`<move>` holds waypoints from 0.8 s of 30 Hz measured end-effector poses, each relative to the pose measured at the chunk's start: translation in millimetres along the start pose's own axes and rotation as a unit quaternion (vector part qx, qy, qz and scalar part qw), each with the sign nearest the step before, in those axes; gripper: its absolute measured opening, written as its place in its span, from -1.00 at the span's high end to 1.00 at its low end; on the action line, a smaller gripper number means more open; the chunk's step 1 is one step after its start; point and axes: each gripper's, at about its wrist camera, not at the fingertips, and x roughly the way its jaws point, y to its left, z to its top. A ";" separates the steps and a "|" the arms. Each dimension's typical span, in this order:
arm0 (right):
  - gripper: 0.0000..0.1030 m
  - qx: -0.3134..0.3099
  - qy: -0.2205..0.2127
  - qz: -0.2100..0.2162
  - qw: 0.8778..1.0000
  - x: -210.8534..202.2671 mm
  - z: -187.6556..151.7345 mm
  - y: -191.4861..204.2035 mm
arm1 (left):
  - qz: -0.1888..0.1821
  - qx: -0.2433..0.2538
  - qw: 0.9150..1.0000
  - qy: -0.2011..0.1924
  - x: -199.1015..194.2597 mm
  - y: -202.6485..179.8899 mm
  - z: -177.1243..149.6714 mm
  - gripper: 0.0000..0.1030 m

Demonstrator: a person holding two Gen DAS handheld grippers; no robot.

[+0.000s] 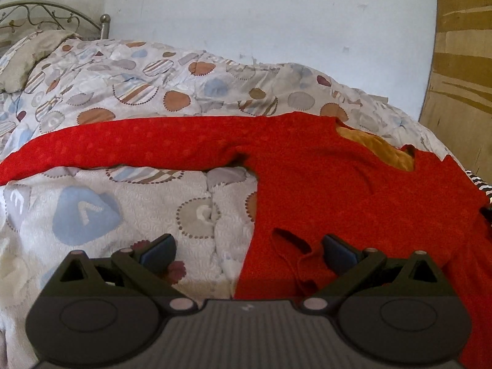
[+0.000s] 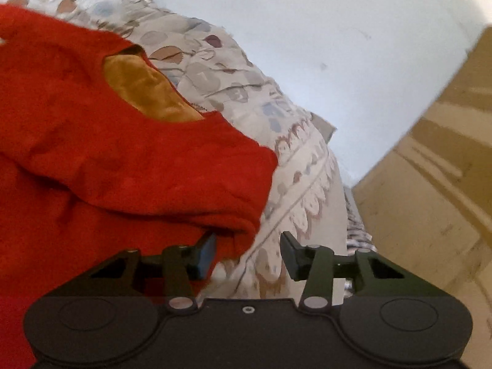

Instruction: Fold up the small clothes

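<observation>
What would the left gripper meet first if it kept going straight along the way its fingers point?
Probably the red garment: the open left gripper points down at its near edge, where it meets the patterned quilt. Depth is unclear, so it could land on the quilt just beside the edge.

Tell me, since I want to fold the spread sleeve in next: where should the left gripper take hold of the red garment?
Probably the long sleeve of the red garment, near its far cuff end at the picture's left. It lies flat and straight across the quilt, so come from the near side, low. The left gripper is open, holding nothing.
</observation>
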 end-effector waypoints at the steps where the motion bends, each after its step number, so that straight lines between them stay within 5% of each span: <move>1: 0.08 -0.008 -0.003 0.000 1.000 1.3 1.1 1.8 | -0.001 -0.001 1.000 0.000 0.6 0.6 0.3 -0.99; 2: 0.12 -0.018 -0.007 -0.003 1.000 3.7 2.6 4.0 | -0.001 -0.002 1.000 0.001 1.9 0.5 1.0 -0.99; 4: 0.87 -0.033 -0.009 -0.002 0.999 5.1 4.7 6.4 | -0.002 -0.004 1.000 0.001 2.2 1.2 1.1 -0.99; 12: 0.92 0.075 0.021 -0.007 0.997 -4.9 -16.7 -10.3 | -0.011 -0.013 1.000 0.000 1.1 4.0 -0.3 -0.99; 17: 0.91 0.081 0.028 -0.009 0.996 1.6 -19.3 -2.7 | -0.012 -0.015 1.000 0.000 1.1 5.0 -0.3 -0.99; 21: 0.84 0.097 0.027 0.002 0.995 -5.4 -19.6 -9.9 | -0.017 -0.019 1.000 -0.001 0.3 6.4 0.3 -0.99; 24: 0.57 0.123 0.023 0.006 0.992 -18.6 -20.2 -18.2 | -0.033 -0.049 0.998 -0.004 -11.0 19.2 9.9 -0.99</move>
